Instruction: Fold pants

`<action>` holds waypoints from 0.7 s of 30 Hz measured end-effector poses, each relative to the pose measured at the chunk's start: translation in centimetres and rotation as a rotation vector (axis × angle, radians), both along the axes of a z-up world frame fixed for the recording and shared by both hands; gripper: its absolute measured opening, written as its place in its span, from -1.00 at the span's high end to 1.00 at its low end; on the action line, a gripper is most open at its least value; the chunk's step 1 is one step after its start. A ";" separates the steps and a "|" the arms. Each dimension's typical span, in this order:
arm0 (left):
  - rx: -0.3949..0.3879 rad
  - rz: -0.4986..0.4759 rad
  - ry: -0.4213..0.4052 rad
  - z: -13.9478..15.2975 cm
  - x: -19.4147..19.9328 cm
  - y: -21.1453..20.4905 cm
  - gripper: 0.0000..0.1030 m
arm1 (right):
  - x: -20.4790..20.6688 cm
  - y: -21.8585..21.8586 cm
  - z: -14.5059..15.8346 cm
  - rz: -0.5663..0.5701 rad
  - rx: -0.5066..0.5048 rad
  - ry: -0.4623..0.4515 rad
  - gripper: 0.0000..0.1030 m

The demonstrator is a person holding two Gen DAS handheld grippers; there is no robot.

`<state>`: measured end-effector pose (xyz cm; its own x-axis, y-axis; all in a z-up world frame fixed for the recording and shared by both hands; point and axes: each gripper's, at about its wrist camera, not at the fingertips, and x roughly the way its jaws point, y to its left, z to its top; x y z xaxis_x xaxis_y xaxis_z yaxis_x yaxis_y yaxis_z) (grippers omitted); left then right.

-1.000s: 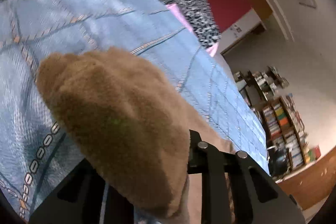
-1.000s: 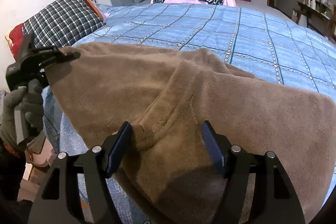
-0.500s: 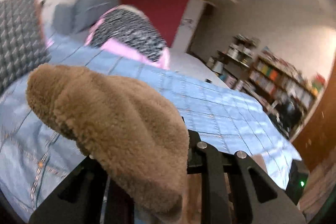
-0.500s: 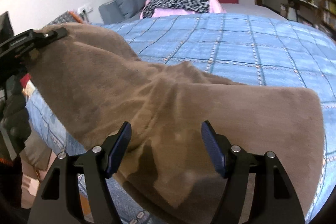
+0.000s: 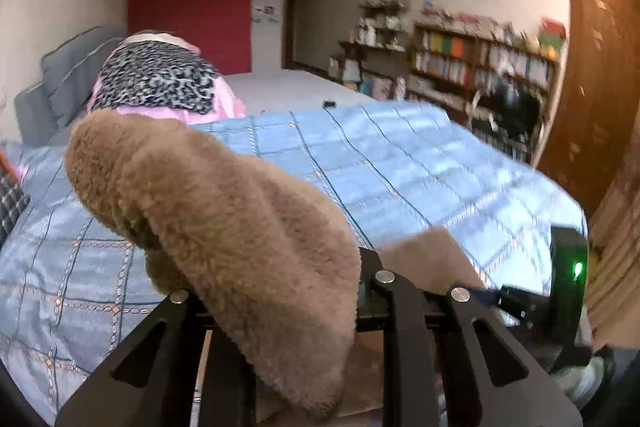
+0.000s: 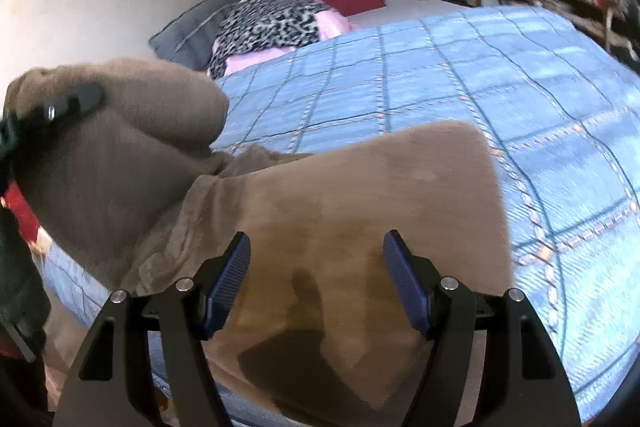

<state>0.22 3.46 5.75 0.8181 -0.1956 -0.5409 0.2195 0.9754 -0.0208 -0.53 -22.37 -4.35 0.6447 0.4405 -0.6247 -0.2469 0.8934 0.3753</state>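
Brown fleece pants [image 6: 360,195] lie on the blue checked bedspread [image 6: 500,87]. My left gripper [image 5: 304,291] is shut on one end of the pants [image 5: 224,211], which drapes over its fingers and hides them; it holds that end lifted above the bed. It shows at the left of the right wrist view [image 6: 72,103]. My right gripper [image 6: 316,279] is open, its blue pads [image 6: 228,283] spread just above the flat part of the pants, holding nothing. The right gripper also shows at the right edge of the left wrist view [image 5: 560,287].
A leopard-print and pink bundle [image 5: 156,83] and a grey pillow [image 5: 60,75] sit at the head of the bed. A plaid pillow [image 5: 10,203] lies at left. Bookshelves [image 5: 480,67] and a wooden door [image 5: 600,87] stand to the right of the bed.
My left gripper has lifted its end of the pants and carried it over towards the right gripper, folding the cloth. The right gripper stays open above the pants.
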 end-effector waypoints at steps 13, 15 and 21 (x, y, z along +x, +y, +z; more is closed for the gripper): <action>-0.004 -0.155 0.127 -3.3 1.0 -7.2 -0.13 | -0.1 -5.6 -0.8 -0.125 0.058 0.000 -0.33; -0.015 -0.172 0.132 -3.5 0.9 -8.0 -0.18 | 0.0 -6.5 -1.1 -0.145 0.072 0.008 -0.33; 0.000 -0.275 0.110 -3.5 -0.8 -10.1 -0.21 | 0.0 -8.2 -1.4 -0.184 0.088 0.016 -0.33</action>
<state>-0.63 -6.69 2.28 0.6706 -0.4019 -0.6235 0.4717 0.8797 -0.0597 -0.50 -30.52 -5.79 0.7095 0.3699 -0.5998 -0.0763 0.8865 0.4565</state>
